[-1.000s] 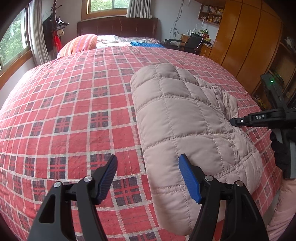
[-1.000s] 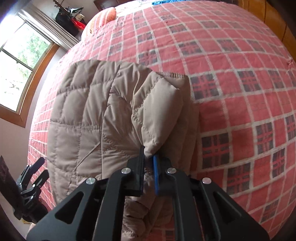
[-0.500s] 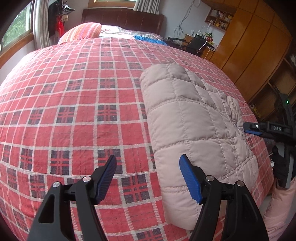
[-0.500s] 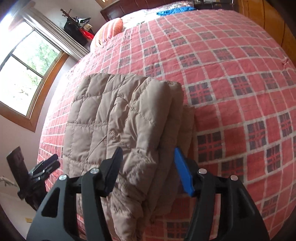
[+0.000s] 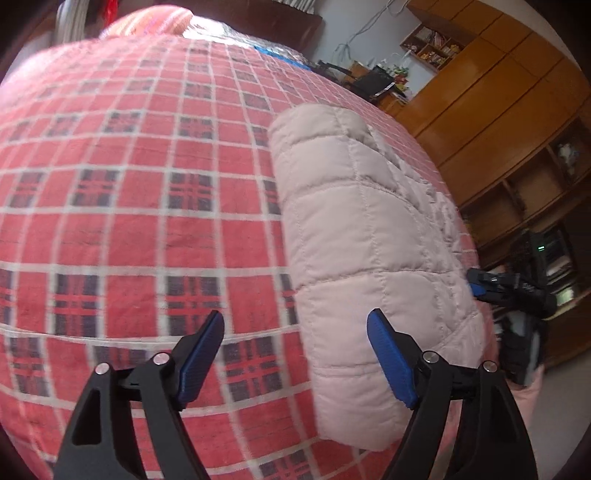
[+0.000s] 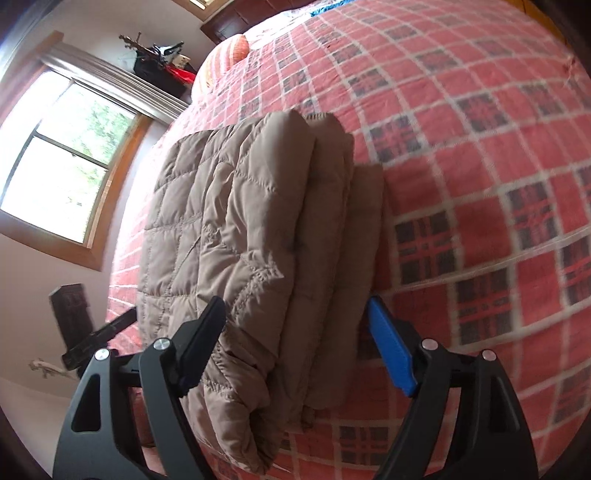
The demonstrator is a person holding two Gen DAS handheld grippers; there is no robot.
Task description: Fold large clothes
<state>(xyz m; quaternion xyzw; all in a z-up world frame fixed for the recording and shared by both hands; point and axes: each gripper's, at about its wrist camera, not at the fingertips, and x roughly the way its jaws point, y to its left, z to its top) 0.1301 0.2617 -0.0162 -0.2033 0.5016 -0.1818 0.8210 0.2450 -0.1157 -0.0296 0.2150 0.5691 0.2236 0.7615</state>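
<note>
A beige quilted jacket (image 5: 362,229) lies folded into a thick stack on the red plaid bedspread (image 5: 147,206), near the bed's front edge. My left gripper (image 5: 295,354) is open, hovering at the jacket's left side with nothing between its fingers. In the right wrist view the folded jacket (image 6: 258,236) shows several stacked layers. My right gripper (image 6: 299,350) is open and straddles the near end of the stack without clamping it. The right gripper's tip (image 5: 480,284) also shows past the jacket's right edge in the left wrist view.
An orange striped pillow (image 5: 147,18) and a dark headboard (image 5: 258,18) lie at the far end. Wooden wardrobes (image 5: 498,92) line the right side. A window (image 6: 66,162) fills the wall on the left. The plaid bedspread (image 6: 480,184) stretches around the jacket.
My right gripper was shut on a jacket fold a second ago; it has opened, let the fold drop onto the stack and drawn back. The left gripper stayed open and shifted slightly.
</note>
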